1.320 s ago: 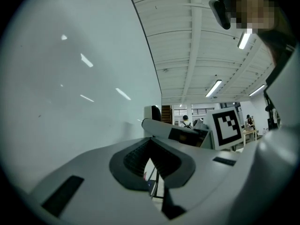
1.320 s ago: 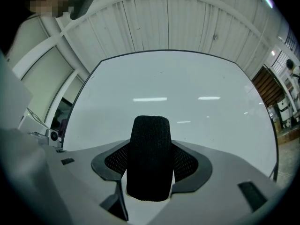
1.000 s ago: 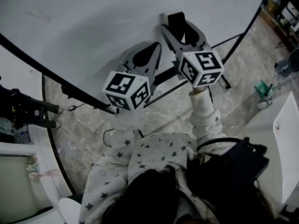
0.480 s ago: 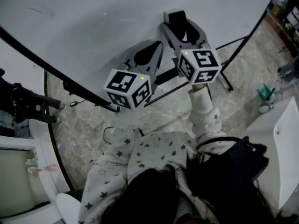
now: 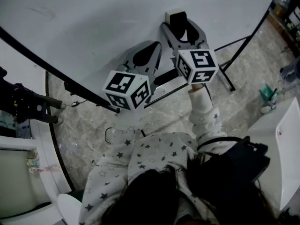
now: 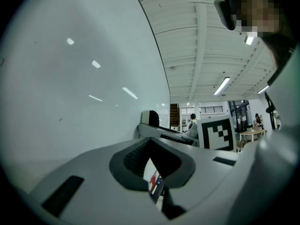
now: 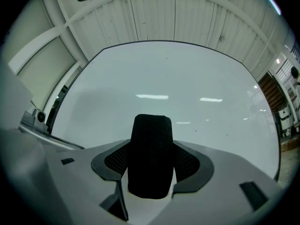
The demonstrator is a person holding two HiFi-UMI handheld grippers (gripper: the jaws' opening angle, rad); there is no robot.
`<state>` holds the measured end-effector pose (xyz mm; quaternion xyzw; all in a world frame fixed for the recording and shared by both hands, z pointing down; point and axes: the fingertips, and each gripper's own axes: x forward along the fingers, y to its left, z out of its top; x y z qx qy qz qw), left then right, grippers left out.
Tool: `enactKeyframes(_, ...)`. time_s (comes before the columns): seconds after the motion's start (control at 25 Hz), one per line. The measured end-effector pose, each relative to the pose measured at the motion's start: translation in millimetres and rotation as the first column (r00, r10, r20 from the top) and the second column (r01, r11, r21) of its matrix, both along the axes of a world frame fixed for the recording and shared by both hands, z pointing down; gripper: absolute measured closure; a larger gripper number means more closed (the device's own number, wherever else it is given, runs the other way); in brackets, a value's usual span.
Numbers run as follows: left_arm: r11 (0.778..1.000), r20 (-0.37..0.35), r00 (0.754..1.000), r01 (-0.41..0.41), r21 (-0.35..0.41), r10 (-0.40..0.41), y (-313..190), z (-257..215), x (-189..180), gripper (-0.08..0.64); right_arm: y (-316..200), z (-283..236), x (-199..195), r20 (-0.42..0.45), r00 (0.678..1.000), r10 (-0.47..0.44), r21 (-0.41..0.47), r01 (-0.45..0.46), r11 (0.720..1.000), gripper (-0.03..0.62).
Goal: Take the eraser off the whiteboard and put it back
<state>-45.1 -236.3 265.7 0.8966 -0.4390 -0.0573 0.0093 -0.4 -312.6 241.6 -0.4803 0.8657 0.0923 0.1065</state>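
Observation:
The eraser (image 5: 177, 19), black felt on a white body, sits between the jaws of my right gripper (image 5: 178, 21) close against the whiteboard (image 5: 93, 18); I cannot tell whether it touches the board. In the right gripper view the eraser (image 7: 151, 153) stands upright with the jaws pressed on both its sides, and the whiteboard (image 7: 178, 88) fills the background. My left gripper (image 5: 156, 44) hovers just left of the right one, its jaws together with nothing held. In the left gripper view the left gripper (image 6: 151, 141) points along the whiteboard (image 6: 70, 78), and the eraser (image 6: 150, 118) shows beyond it.
The whiteboard's black frame edge (image 5: 51, 71) runs diagonally at the left, and its stand legs (image 5: 227, 81) rest on the marble floor. A green item (image 5: 265, 91) lies on the floor at the right beside a white table (image 5: 283, 135). A black bag (image 5: 234, 165) hangs at the person's side.

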Motion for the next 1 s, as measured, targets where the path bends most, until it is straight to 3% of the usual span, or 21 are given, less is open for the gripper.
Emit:
enactKeyframes(0.52,1.000,-0.010,1.000,0.006,-0.019,-0.006,-1.5,2.5,1.3,0.558,-3.7,-1.0,3.8,0.001,1.000,0.026,0.026,-0.026,0.999,0.332)
enactKeyframes(0.64,1.000,-0.011,1.000,0.001,-0.020,-0.001,-0.9,2.3,2.8,0.558,-4.9,-2.2,3.4,0.031,1.000,0.002,0.019,-0.003,1.000,0.253)
enactKeyframes(1.0,1.000,-0.019,1.000,0.007,-0.019,-0.008,-1.7,-1.4,-1.4,0.558,2.9,-1.1,16.1,0.042,0.999,0.014,0.011,-0.015,1.000,0.250)
